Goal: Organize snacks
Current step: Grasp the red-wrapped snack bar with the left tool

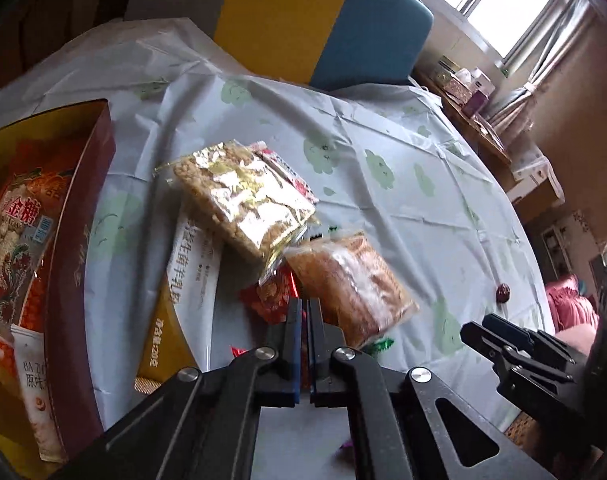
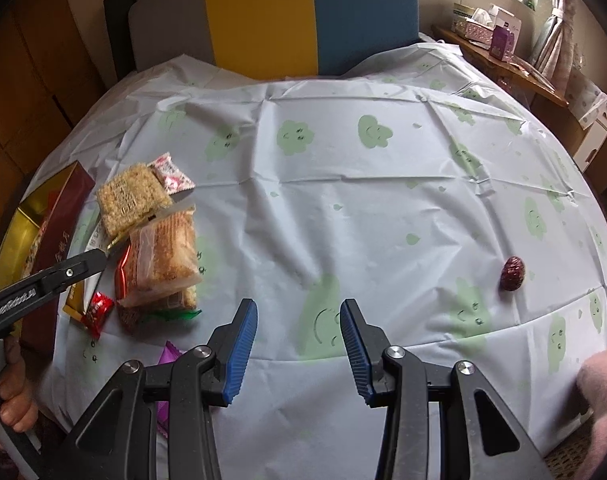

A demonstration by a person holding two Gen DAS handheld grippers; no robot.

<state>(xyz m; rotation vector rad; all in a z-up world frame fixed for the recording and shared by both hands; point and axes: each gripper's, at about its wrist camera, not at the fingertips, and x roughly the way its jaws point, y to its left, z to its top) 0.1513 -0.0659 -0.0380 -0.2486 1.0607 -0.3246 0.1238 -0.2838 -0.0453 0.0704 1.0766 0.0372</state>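
A pile of snacks lies at the left of the flowered tablecloth [image 2: 343, 200]. It holds a rice-crisp packet [image 1: 243, 196] [image 2: 129, 198], a brown pastry packet [image 1: 355, 284] [image 2: 163, 256], a pink-white packet [image 2: 171, 176] and a red wrapper [image 1: 267, 300] [image 2: 121, 276]. My left gripper [image 1: 303, 308] [image 2: 101, 258] is shut at the pile's edge, with a sliver of red showing between its pads. The maroon box [image 1: 83, 240] [image 2: 59, 216] holding several packets stands to the left. My right gripper [image 2: 299, 312] [image 1: 503, 344] hangs open over bare cloth with nothing between its fingers.
A red date [image 2: 513, 274] [image 1: 503, 292] lies alone at the right. A small red candy [image 2: 97, 312], a green wrapper [image 2: 175, 314] and a purple wrapper [image 2: 169, 356] lie near the front. A white-gold pouch [image 1: 191, 280] sits under the pile. A yellow-blue chair [image 2: 311, 12] stands behind.
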